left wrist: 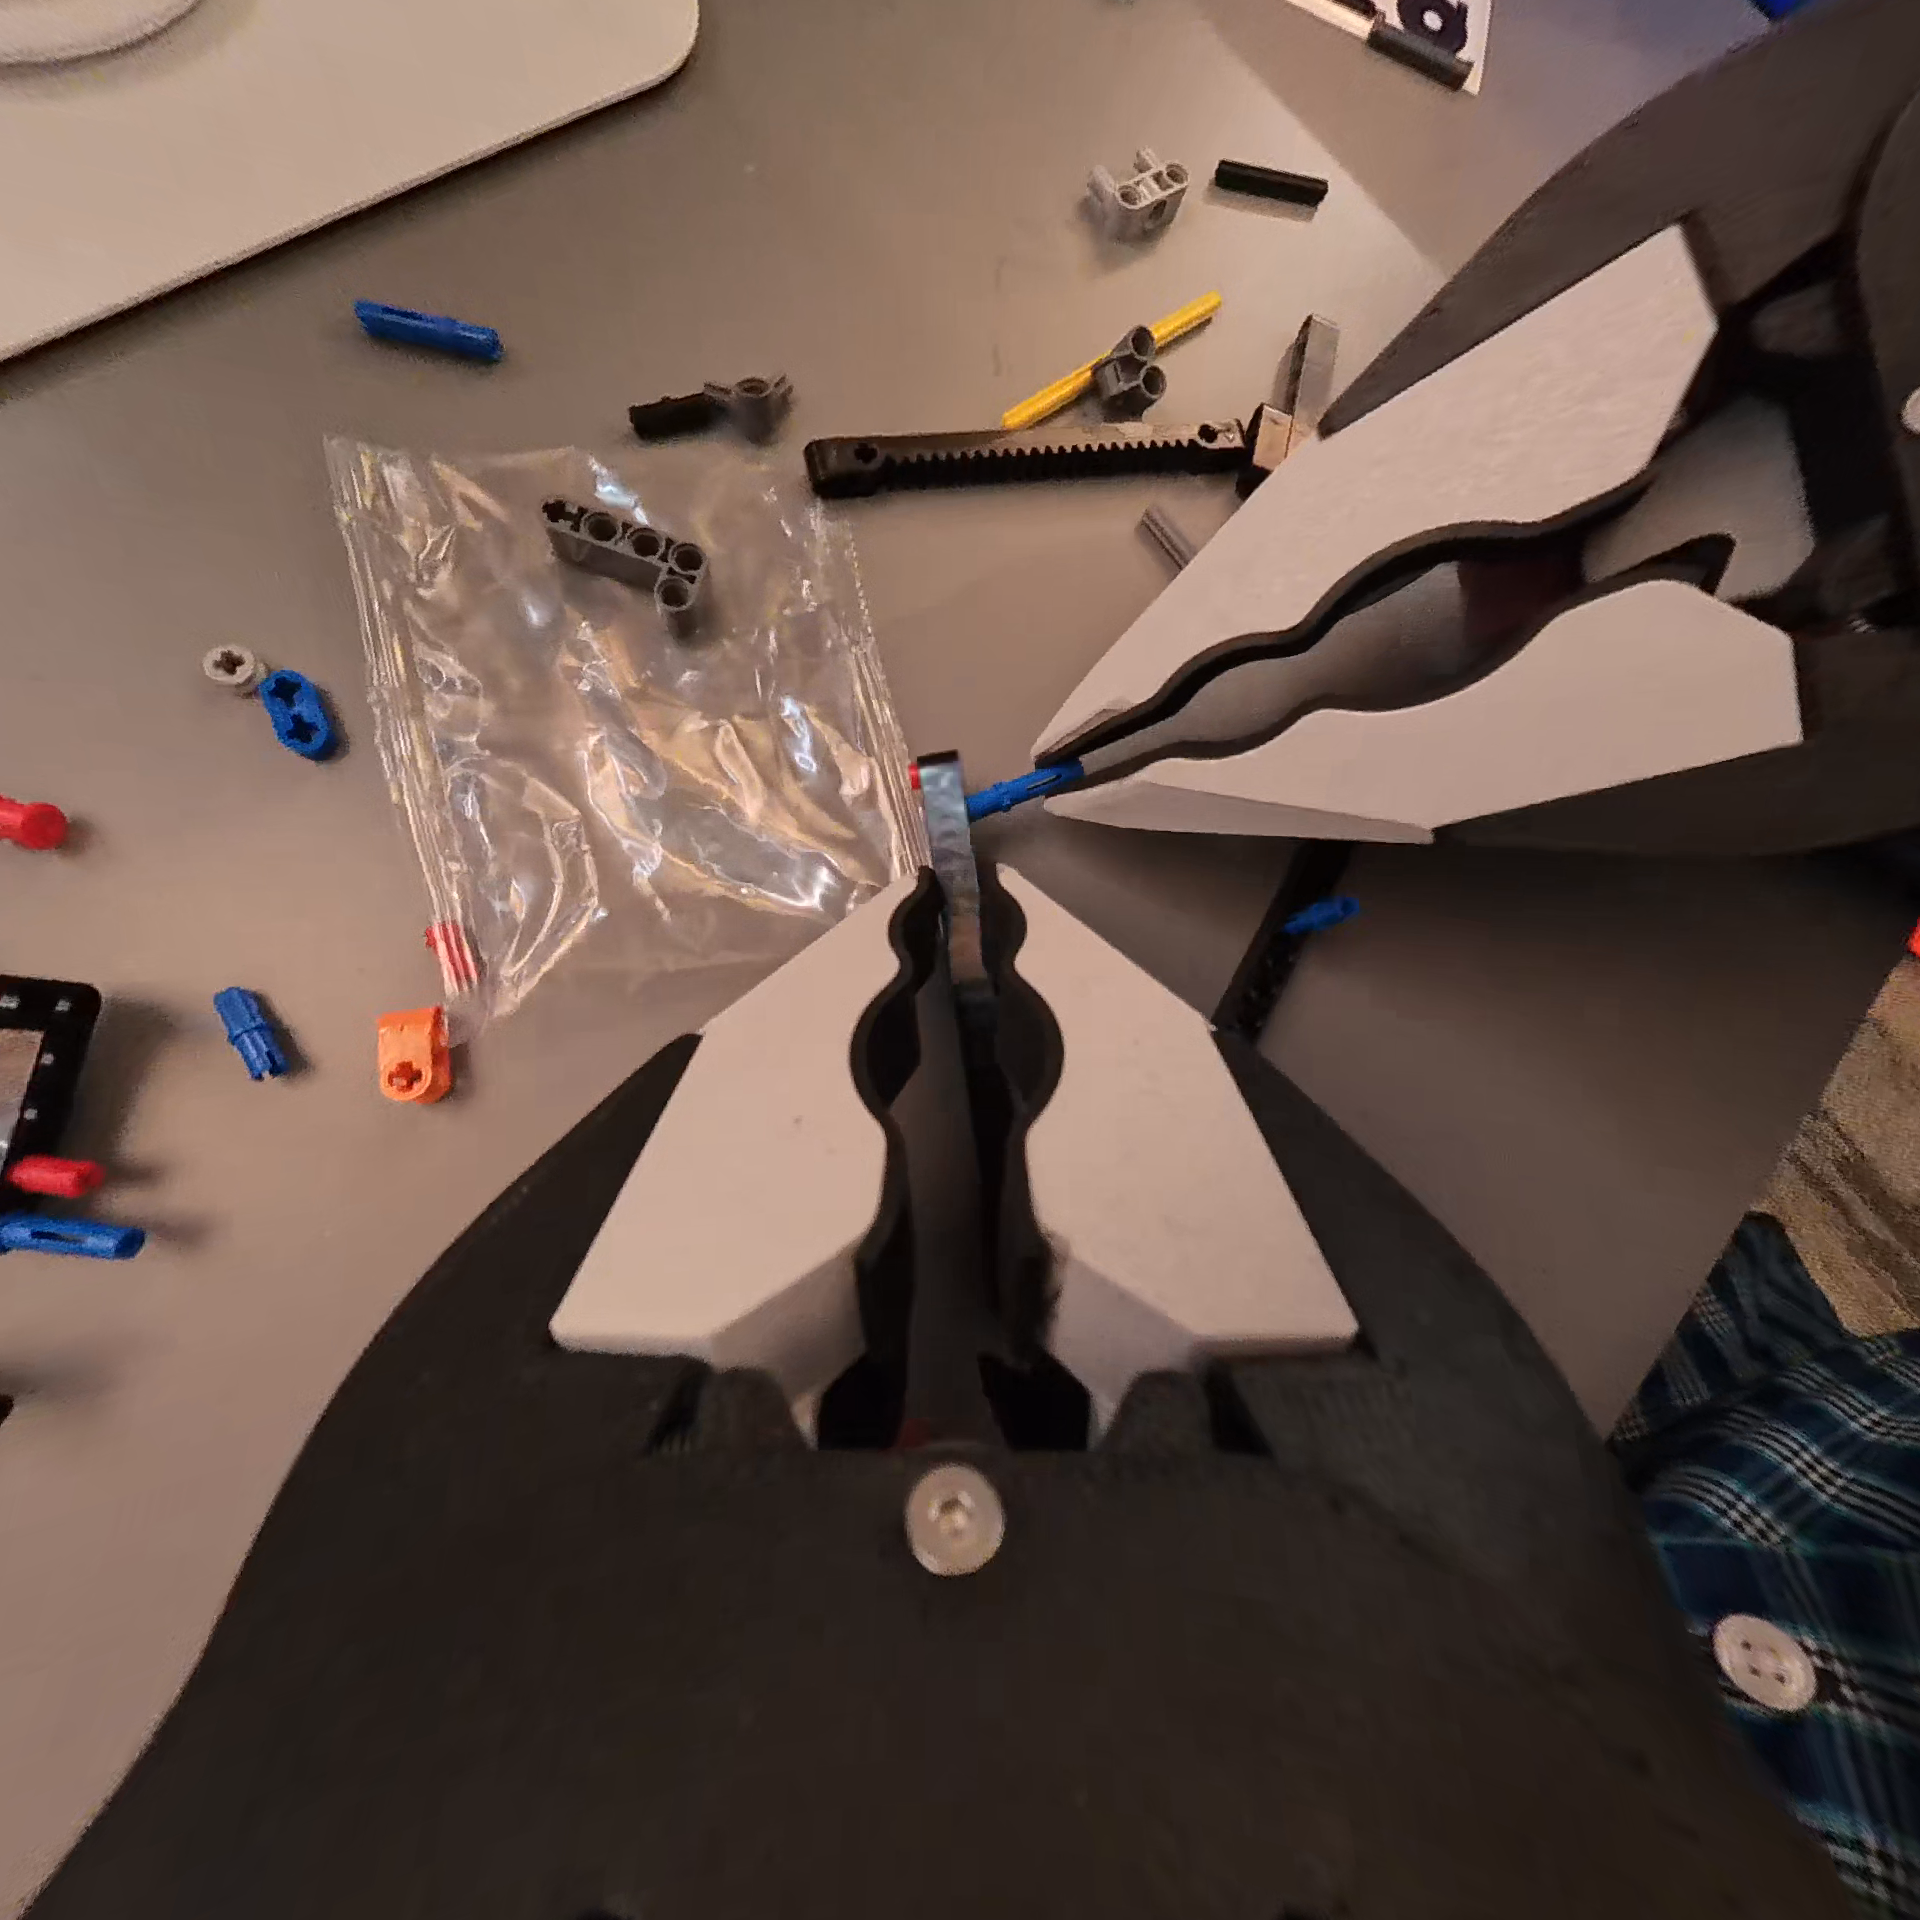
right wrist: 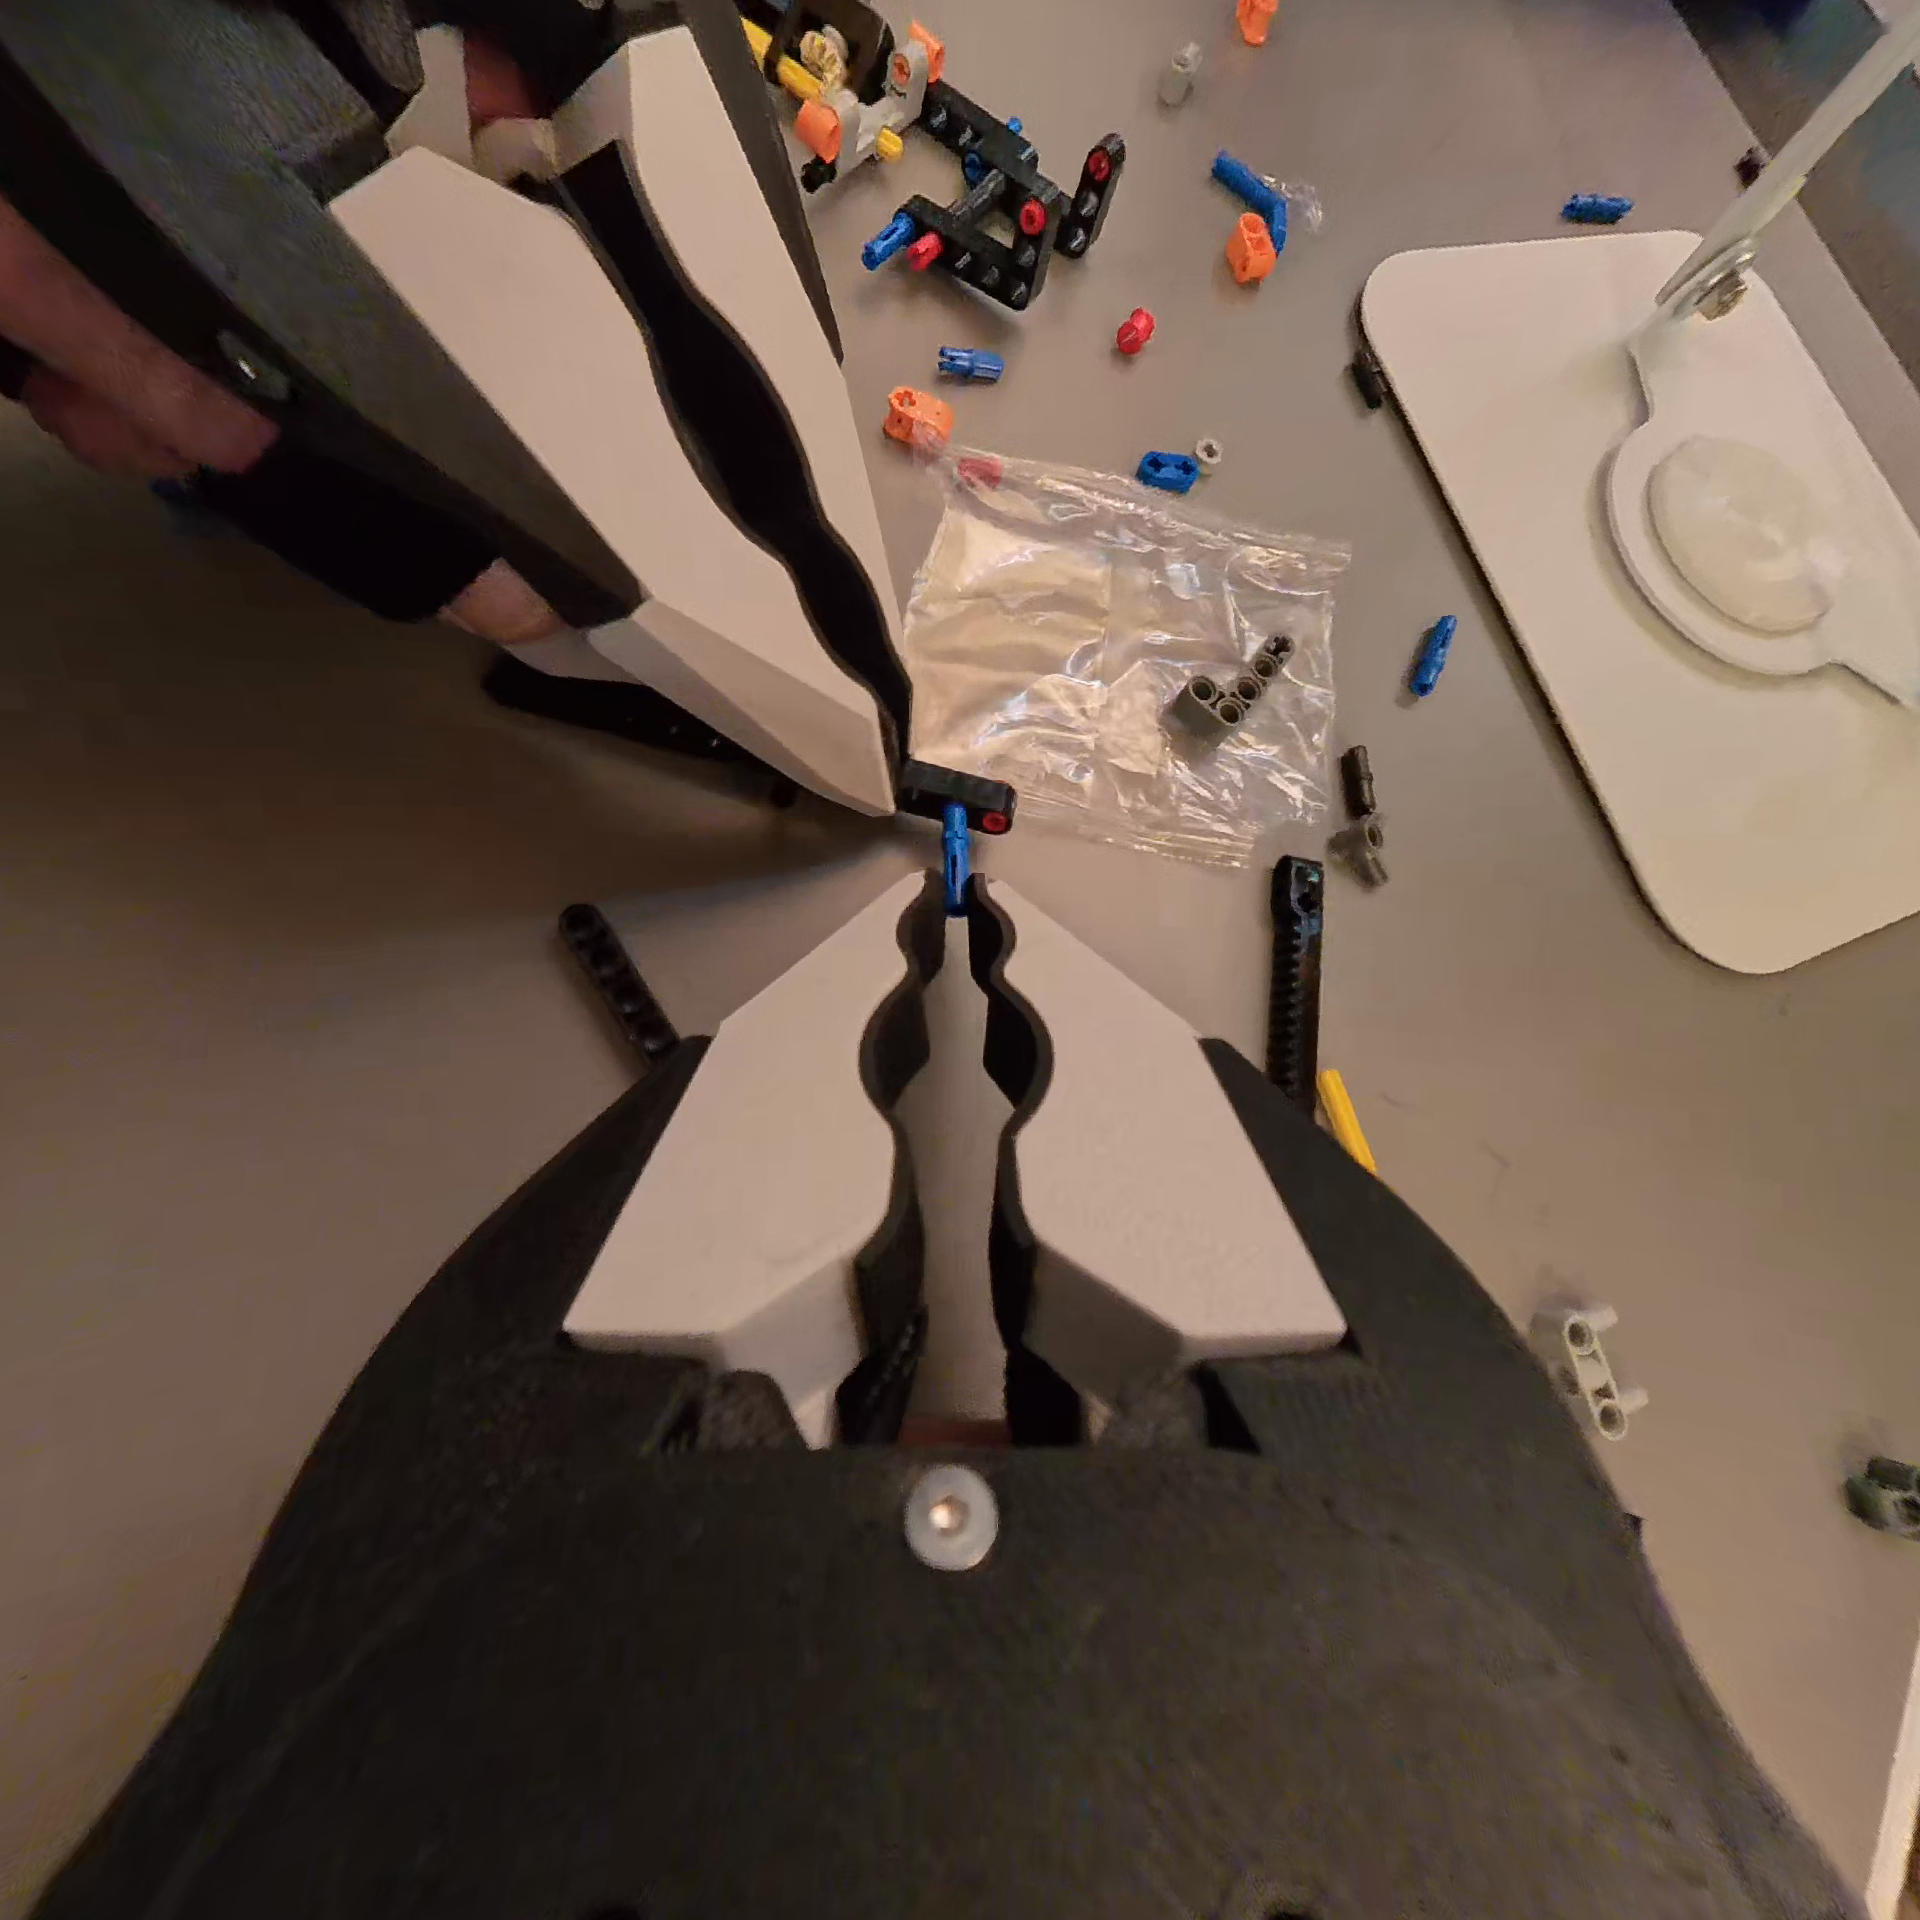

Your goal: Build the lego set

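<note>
1. Clamping a short black lego beam [left wrist: 954,831] edge-on between its tips, the left gripper [left wrist: 958,883] holds the piece above the grey table [left wrist: 727,208]; a red pin [right wrist: 994,823] sits in the beam's free end.
2. The right gripper [right wrist: 958,894] has its tips pressed together on the tail of a small blue plastic pin [right wrist: 955,844], whose other end meets the side of the black beam beside the red pin.
3. In the left wrist view the right gripper comes in from the right, and the blue pin points leftwards at the beam.
4. Just behind the two grippers a crumpled clear plastic bag [left wrist: 613,727] lies flat on the table, with a dark grey L-shaped beam [left wrist: 634,561] on it.
5. A long black toothed rack [left wrist: 1023,462] lies beyond the bag, near a yellow axle [left wrist: 1112,358] threaded through a grey connector.
6. Loose blue, red and orange pins and connectors are scattered to the left of the bag.
7. In the right wrist view a partly built black frame [right wrist: 997,223] with blue, red and orange parts rests farther off on the table.
8. A white rounded-corner base plate [right wrist: 1558,623] lies at the right of that view, well apart from the grippers.
</note>
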{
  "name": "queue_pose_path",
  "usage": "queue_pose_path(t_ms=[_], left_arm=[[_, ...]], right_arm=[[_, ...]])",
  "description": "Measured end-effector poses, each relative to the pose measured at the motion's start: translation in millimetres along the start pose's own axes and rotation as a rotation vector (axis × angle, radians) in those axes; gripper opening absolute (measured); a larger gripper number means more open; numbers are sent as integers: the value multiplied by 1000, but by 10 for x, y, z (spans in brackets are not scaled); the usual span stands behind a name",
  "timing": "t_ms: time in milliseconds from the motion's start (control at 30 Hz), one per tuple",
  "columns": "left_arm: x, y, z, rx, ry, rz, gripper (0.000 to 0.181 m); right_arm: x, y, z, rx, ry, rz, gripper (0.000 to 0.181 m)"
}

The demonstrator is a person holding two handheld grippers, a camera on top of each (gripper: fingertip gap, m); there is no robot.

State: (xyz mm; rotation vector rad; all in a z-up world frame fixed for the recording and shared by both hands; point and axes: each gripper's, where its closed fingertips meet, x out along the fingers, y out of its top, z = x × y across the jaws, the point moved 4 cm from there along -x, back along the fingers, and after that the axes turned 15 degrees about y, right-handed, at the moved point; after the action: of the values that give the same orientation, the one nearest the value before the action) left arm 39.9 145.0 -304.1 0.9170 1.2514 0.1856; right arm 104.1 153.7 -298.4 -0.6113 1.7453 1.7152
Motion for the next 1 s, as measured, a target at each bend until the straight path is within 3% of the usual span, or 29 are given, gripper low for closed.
queue_pose_path(t_ms=[400, 867, 1000], left_arm=[[0, -10, 10, 38, 47, 48, 6], [38, -43, 74, 343, 215, 68, 7], [42, -44, 76, 354, 211, 77, 7]], right_arm=[[49, 10, -31, -84, -112, -57, 2], [68, -7, -40, -112, -84, -111, 1], [69, -12, -27, -97, -74, -90, 1]])
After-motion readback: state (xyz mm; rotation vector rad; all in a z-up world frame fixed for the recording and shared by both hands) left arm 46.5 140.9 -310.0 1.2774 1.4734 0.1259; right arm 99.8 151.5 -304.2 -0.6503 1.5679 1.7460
